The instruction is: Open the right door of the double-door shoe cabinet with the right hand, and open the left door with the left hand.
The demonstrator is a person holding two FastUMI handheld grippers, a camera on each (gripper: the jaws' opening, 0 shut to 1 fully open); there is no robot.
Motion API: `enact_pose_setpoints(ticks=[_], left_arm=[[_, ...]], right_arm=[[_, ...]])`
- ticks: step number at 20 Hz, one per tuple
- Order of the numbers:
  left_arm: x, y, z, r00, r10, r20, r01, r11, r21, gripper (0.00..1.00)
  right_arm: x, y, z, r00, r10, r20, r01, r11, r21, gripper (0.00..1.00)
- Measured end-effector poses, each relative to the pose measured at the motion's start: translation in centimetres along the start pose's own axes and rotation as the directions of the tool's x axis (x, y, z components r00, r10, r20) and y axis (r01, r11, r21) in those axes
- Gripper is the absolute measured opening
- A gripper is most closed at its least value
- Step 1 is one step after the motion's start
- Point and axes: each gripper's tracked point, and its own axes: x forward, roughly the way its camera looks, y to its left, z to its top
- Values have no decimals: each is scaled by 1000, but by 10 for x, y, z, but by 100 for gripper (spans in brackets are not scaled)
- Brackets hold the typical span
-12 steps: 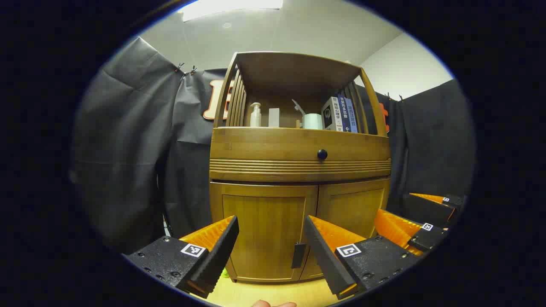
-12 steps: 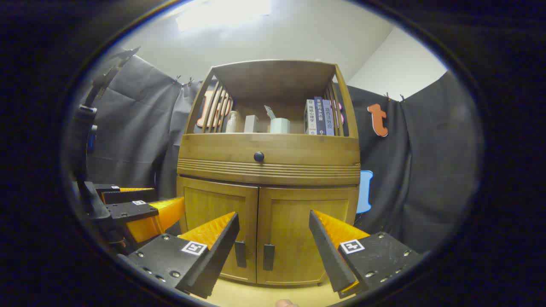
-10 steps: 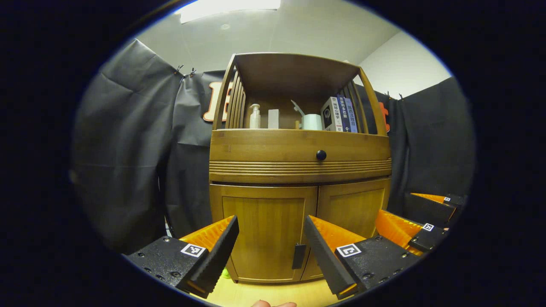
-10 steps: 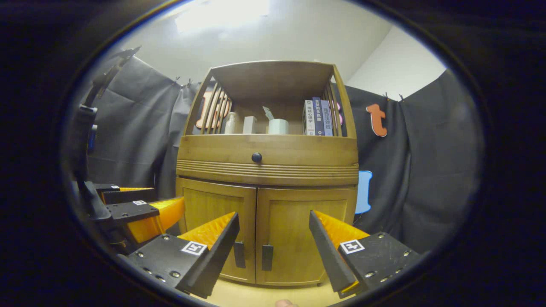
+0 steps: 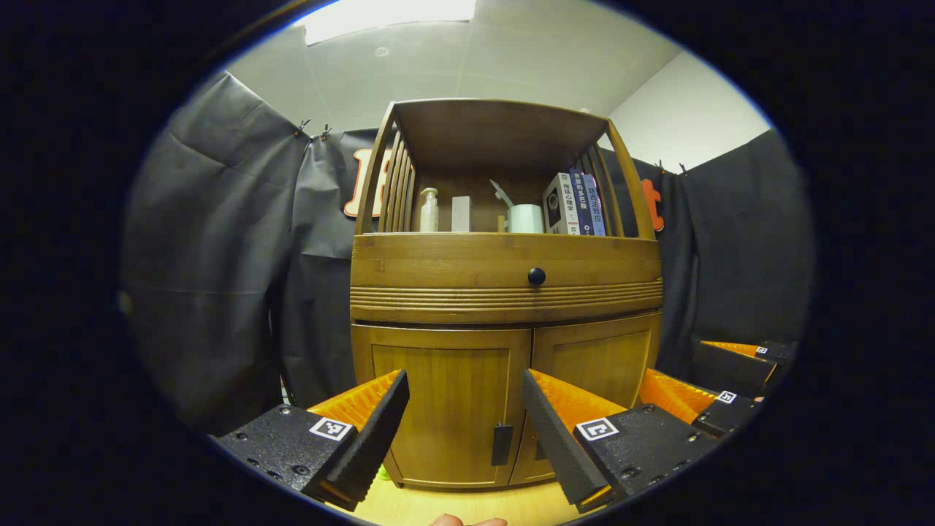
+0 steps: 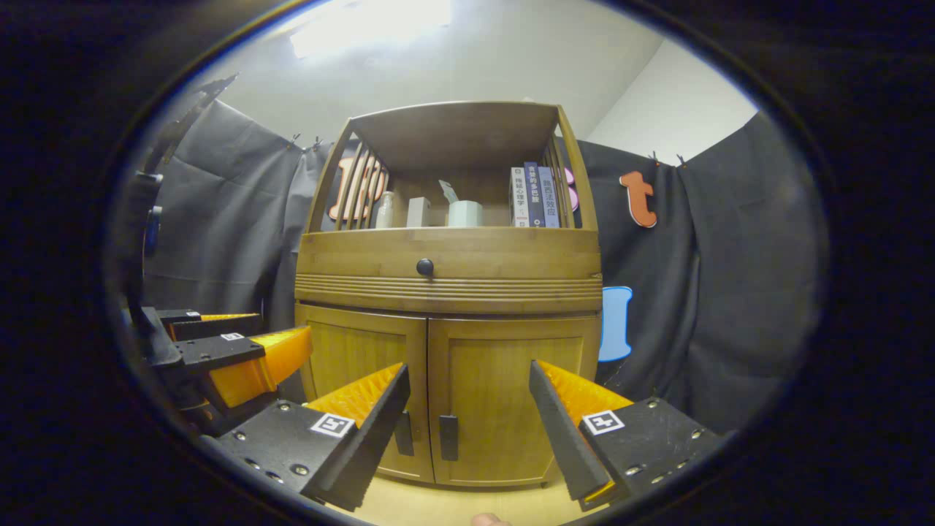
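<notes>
The wooden shoe cabinet (image 5: 504, 285) stands ahead with both lower doors closed. In the left gripper view, the left door (image 5: 438, 394) fills the gap between my fingers, and its dark handle (image 5: 501, 444) sits low, close to the right finger. My left gripper (image 5: 463, 375) is open, short of the door and holding nothing. In the right gripper view, the right door (image 6: 511, 387) lies ahead, its handle (image 6: 448, 437) beside the left door's handle (image 6: 403, 433). My right gripper (image 6: 469, 367) is open and holds nothing. Each gripper also shows in the other's view: right gripper (image 5: 719, 380), left gripper (image 6: 234, 351).
Above the doors runs a drawer front with a black knob (image 5: 537, 276). The open shelf holds a pump bottle (image 5: 429, 210), a white cup (image 5: 525, 218) and books (image 5: 577, 203). Black cloth (image 6: 701, 292) hangs behind and on both sides. A light wooden floor (image 5: 467, 504) lies below.
The cabinet has slid a little leftward in both views and sits slightly lower in the left gripper view. Both grippers stay open, and the doors stay closed.
</notes>
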Motion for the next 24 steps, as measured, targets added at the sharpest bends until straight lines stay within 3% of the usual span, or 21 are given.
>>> enact_pose_setpoints(ticks=[7, 14, 16, 17, 19, 22, 24], left_arm=[[-9, 4, 3, 1000, 15, 3, -15, 1000, 5, 92], [-30, 53, 6, 990, 138, 13, -139, 989, 59, 92], [-33, 72, 6, 982, 186, 11, -187, 980, 67, 92], [-35, 81, 6, 977, 212, 10, -212, 975, 72, 92], [-41, 101, 5, 963, 268, 7, -268, 960, 82, 92], [-49, 131, 2, 935, 355, -1, -354, 931, 89, 95], [-57, 149, 2, 912, 409, -1, -407, 909, 93, 92]], right_arm=[[4, 1, -17, 999, 22, -26, -21, 1000, 3, 98], [42, 21, -81, 985, 72, -157, -74, 997, -9, 98], [57, 25, -103, 978, 70, -198, -77, 997, -27, 92], [63, 26, -114, 973, 61, -222, -71, 997, -37, 82], [77, 33, -132, 964, 60, -257, -73, 996, -43, 75], [101, 43, -161, 947, 56, -316, -78, 995, -57, 75], [115, 46, -176, 938, 52, -343, -80, 995, -65, 59]])
